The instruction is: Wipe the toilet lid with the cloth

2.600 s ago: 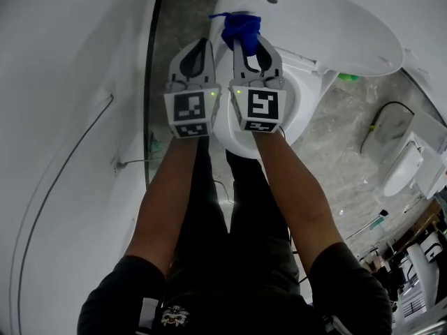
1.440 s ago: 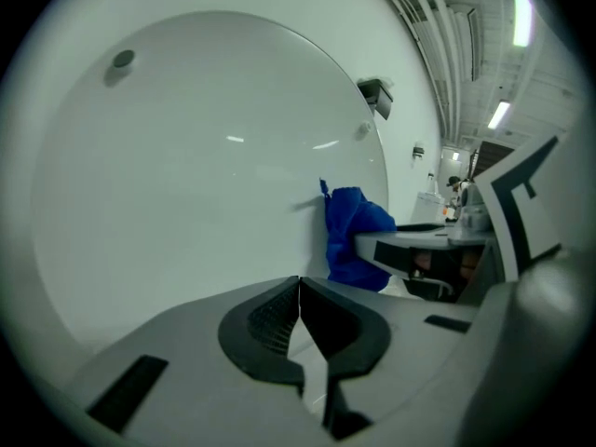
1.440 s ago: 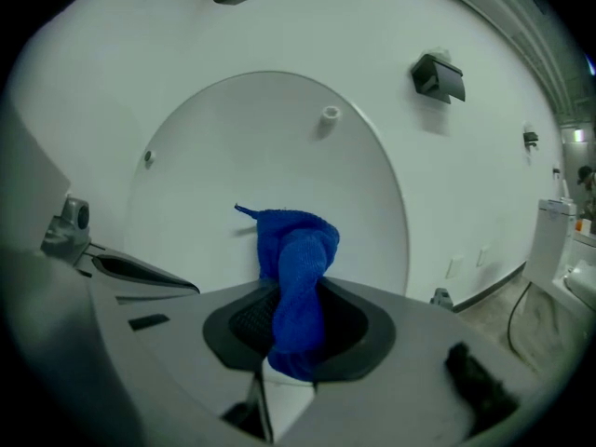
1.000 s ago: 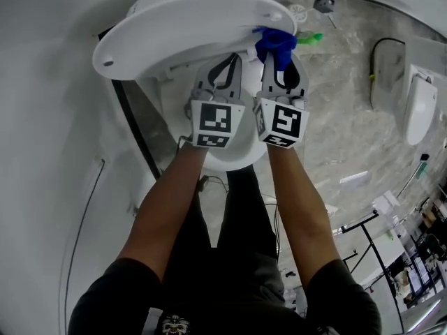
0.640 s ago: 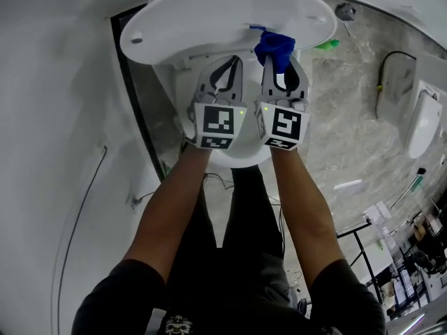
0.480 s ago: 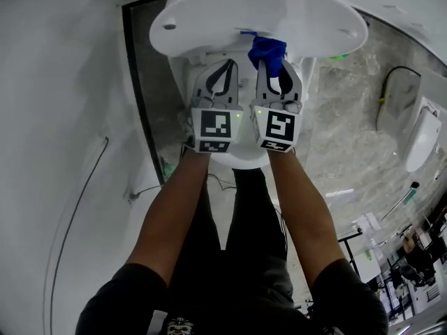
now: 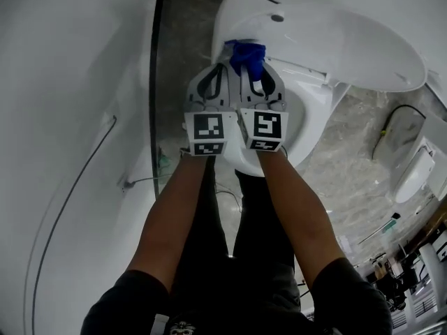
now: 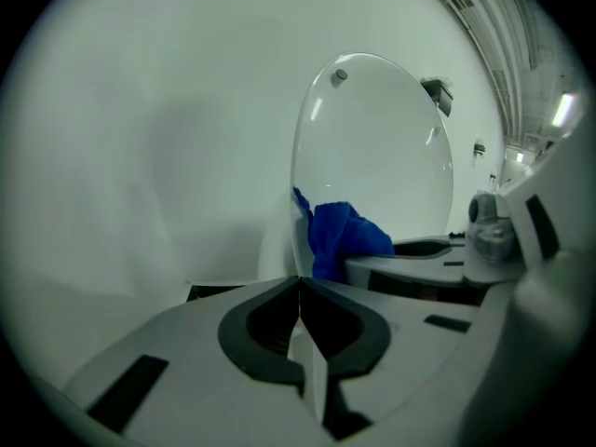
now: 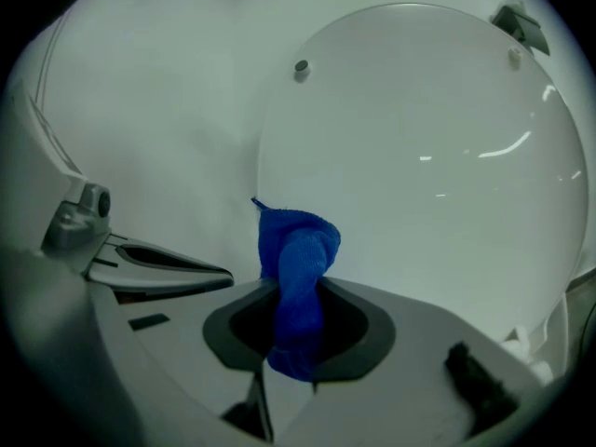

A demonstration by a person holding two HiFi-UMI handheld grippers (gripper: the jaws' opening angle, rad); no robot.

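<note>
The white toilet lid (image 7: 335, 44) stands raised, its inner face filling the right gripper view (image 9: 438, 147) and showing in the left gripper view (image 8: 372, 156). My right gripper (image 7: 253, 65) is shut on a bunched blue cloth (image 7: 246, 53) (image 9: 296, 259), which rests against the lid's lower left part. The cloth (image 8: 343, 238) also shows just right of my left gripper (image 8: 300, 279). That left gripper (image 7: 218, 68) is shut with nothing in it, close beside the right one.
The toilet bowl (image 7: 307, 114) lies under both grippers. A white wall (image 7: 77, 103) rises on the left with a dark floor strip (image 7: 174, 82) beside it. A second white fixture (image 7: 408, 169) and a cable (image 7: 380, 128) are on the marble floor at right.
Both grippers have swept together across the lid from its right part to its lower left edge, the blue cloth staying in the right jaws. The head view has swung round too.
</note>
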